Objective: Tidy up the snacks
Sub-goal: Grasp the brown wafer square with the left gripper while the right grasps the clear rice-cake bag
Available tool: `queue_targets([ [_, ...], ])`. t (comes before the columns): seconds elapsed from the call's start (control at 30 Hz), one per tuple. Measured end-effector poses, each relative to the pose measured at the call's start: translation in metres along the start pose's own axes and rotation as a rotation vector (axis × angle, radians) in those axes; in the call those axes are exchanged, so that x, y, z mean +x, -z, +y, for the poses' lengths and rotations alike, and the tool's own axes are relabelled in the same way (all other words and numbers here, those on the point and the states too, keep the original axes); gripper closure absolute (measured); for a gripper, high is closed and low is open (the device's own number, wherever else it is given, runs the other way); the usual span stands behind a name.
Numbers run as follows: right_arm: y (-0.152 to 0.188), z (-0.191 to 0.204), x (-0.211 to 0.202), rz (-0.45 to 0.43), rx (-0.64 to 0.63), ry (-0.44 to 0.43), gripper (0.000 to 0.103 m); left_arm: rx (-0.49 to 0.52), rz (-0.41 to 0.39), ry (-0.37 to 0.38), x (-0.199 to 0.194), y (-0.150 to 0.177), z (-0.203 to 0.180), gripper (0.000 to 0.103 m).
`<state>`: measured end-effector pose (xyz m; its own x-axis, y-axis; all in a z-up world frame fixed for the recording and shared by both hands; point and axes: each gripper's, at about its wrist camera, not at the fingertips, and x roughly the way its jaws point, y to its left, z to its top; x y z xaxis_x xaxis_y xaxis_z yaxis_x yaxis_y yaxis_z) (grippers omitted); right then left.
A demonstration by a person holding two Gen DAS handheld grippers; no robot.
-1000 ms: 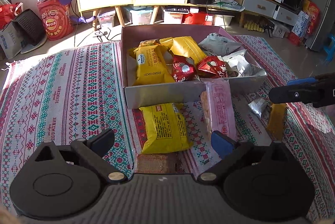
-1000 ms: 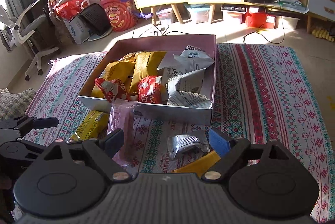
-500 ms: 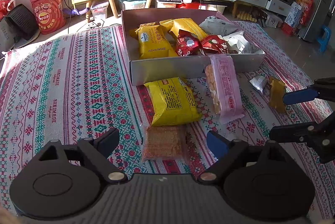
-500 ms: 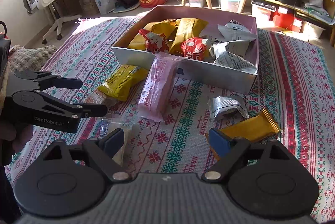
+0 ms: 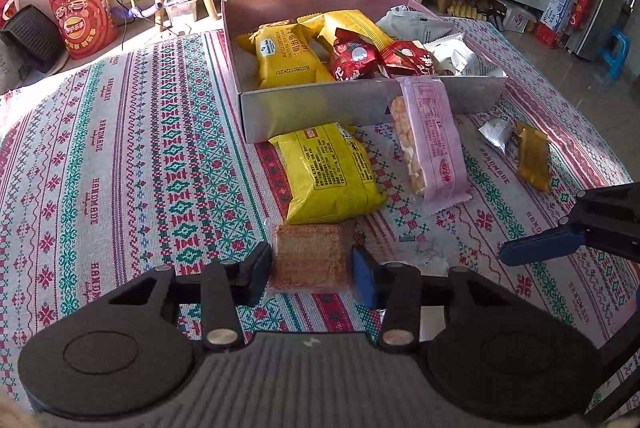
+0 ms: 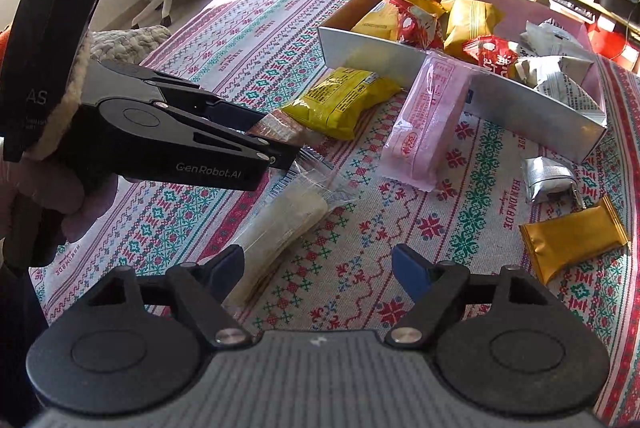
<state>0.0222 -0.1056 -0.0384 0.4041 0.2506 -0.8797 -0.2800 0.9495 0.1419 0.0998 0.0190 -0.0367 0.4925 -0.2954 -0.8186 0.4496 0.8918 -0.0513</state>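
A brown cracker packet (image 5: 310, 256) lies on the patterned cloth, and my left gripper (image 5: 311, 266) is closing on it, its pads touching both sides. The right wrist view shows the left gripper (image 6: 276, 138) gripping the same packet (image 6: 276, 126). My right gripper (image 6: 320, 268) is open with its jaws narrowing. A pale snack in clear wrap (image 6: 280, 224) lies just inside its left finger, not pressed. The open snack box (image 5: 360, 104) holds several yellow, red and white packs.
In front of the box lie a yellow pack (image 5: 328, 172), a pink pack (image 5: 432, 140) leaning on the box wall, a small silver pack (image 5: 496, 134) and a gold pack (image 5: 532, 160). A hand (image 6: 48, 196) holds the left gripper. Cabinets and bags stand beyond the cloth.
My left gripper's jaws have come together from wide open onto the brown cracker packet. The right gripper has swung left over the clear-wrapped snack, its jaws slightly narrower.
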Motion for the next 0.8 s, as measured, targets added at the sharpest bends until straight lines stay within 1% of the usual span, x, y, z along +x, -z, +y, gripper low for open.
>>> queue_targets([
  [0.07, 0.0, 0.004, 0.001, 0.005, -0.009, -0.006, 0.029, -0.001, 0.007, -0.015, -0.001, 0.0, 0.001, 0.053],
  [0.3, -0.008, 0.017, 0.011, 0.008, -0.02, -0.024, 0.031, 0.0, 0.04, -0.082, -0.007, 0.002, 0.01, 0.053],
  [0.53, -0.014, 0.03, 0.021, -0.009, -0.073, -0.022, 0.032, -0.014, 0.066, -0.097, -0.015, 0.01, 0.024, 0.053],
  [0.6, -0.013, 0.035, 0.023, -0.011, -0.08, -0.033, 0.037, -0.016, 0.069, -0.101, -0.017, 0.012, 0.027, 0.053],
  [0.63, -0.012, 0.036, 0.025, -0.005, -0.081, -0.04, 0.042, -0.018, 0.07, -0.103, -0.018, 0.014, 0.028, 0.053],
  [0.67, -0.011, 0.037, 0.027, -0.004, -0.086, -0.044, 0.042, -0.021, 0.07, -0.103, -0.018, 0.015, 0.029, 0.052],
  [0.73, -0.009, 0.042, 0.029, -0.019, -0.118, -0.027, 0.044, -0.025, 0.067, -0.105, -0.02, 0.017, 0.03, 0.051],
  [0.8, -0.007, 0.049, 0.028, -0.03, -0.162, 0.005, 0.049, -0.029, 0.067, -0.107, -0.02, 0.018, 0.03, 0.049],
])
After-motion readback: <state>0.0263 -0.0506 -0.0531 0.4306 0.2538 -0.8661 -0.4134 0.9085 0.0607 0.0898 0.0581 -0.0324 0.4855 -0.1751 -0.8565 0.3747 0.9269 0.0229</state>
